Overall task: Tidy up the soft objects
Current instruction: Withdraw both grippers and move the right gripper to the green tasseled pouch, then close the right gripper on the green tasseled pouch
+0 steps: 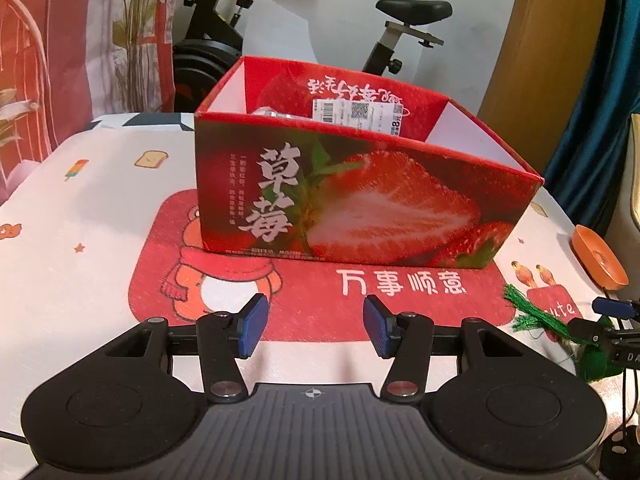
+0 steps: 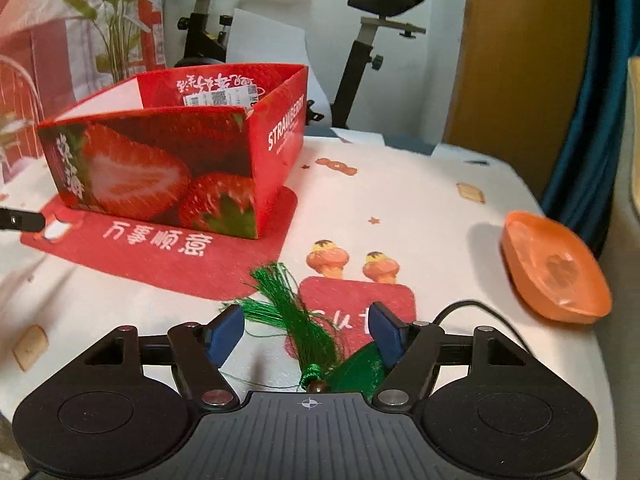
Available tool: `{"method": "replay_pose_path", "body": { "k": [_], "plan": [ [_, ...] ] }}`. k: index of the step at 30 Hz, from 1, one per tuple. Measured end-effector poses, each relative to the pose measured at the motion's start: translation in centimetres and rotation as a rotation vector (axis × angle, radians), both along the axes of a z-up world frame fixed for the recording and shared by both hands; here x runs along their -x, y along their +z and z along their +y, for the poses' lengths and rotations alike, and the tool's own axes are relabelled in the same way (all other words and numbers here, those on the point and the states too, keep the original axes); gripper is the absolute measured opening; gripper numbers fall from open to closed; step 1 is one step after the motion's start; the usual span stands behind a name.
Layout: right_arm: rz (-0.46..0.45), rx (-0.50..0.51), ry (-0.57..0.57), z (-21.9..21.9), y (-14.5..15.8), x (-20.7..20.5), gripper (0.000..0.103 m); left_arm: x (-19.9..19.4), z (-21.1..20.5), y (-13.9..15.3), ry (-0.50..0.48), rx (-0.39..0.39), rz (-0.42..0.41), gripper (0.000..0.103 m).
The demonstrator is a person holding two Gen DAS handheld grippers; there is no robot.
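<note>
A red strawberry-print cardboard box [image 1: 360, 196] stands open on a red mat; it also shows in the right wrist view [image 2: 160, 164]. Something pale lies inside it, mostly hidden. My left gripper [image 1: 316, 322] is open and empty, just in front of the box. A green tassel ornament [image 2: 296, 320] lies on the table between the fingers of my right gripper [image 2: 306, 326], which is open around it. The tassel also shows at the right of the left wrist view [image 1: 536, 312].
An orange bowl [image 2: 556, 264] sits near the table's right edge, also in the left wrist view [image 1: 598, 256]. The table has a cartoon-print cloth [image 2: 400, 208]. An exercise bike [image 1: 224, 32] stands behind the table. A black cable [image 2: 472, 308] runs by the right gripper.
</note>
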State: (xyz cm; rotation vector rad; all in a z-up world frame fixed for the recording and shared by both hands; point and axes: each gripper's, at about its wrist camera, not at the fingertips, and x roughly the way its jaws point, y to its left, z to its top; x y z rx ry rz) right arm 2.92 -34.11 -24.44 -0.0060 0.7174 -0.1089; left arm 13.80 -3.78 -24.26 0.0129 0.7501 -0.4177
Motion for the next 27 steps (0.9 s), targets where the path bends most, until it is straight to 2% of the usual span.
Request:
{"method": "replay_pose_path", "body": {
  "k": [3, 11, 12, 14, 19, 23, 26, 27],
  "plan": [
    [0.004, 0.054, -0.002, 0.7, -0.1, 0.1, 0.066, -0.1, -0.1, -0.1, -0.003, 0.000, 0.006, 0.055],
    [-0.014, 0.102, -0.030, 0.5, 0.5, 0.1, 0.068, -0.2, -0.2, -0.3, -0.001, 0.002, 0.018, 0.055],
    [-0.006, 0.109, -0.033, 0.5, 0.5, 0.1, 0.073, -0.2, -0.2, -0.3, -0.001, 0.003, 0.019, 0.055],
    [0.009, 0.119, -0.032, 0.5, 0.3, 0.1, 0.076, -0.2, -0.2, -0.4, -0.001, 0.003, 0.022, 0.055],
    [0.075, 0.113, -0.049, 0.4, -0.9, -0.2, 0.076, -0.2, -0.4, -0.5, -0.007, 0.000, 0.025, 0.055],
    [0.120, 0.093, -0.058, 0.2, -1.7, -0.4, 0.066, -0.3, -0.2, -0.6, -0.001, 0.003, 0.031, 0.055],
    [0.116, 0.098, -0.045, 0.3, -1.9, -0.3, 0.051, -0.4, -0.2, -0.8, 0.002, 0.004, 0.040, 0.055],
    [0.113, 0.096, -0.034, 0.5, -1.9, -0.4, 0.050, -0.4, -0.2, -0.8, 0.002, 0.004, 0.042, 0.055]
  ]
}}
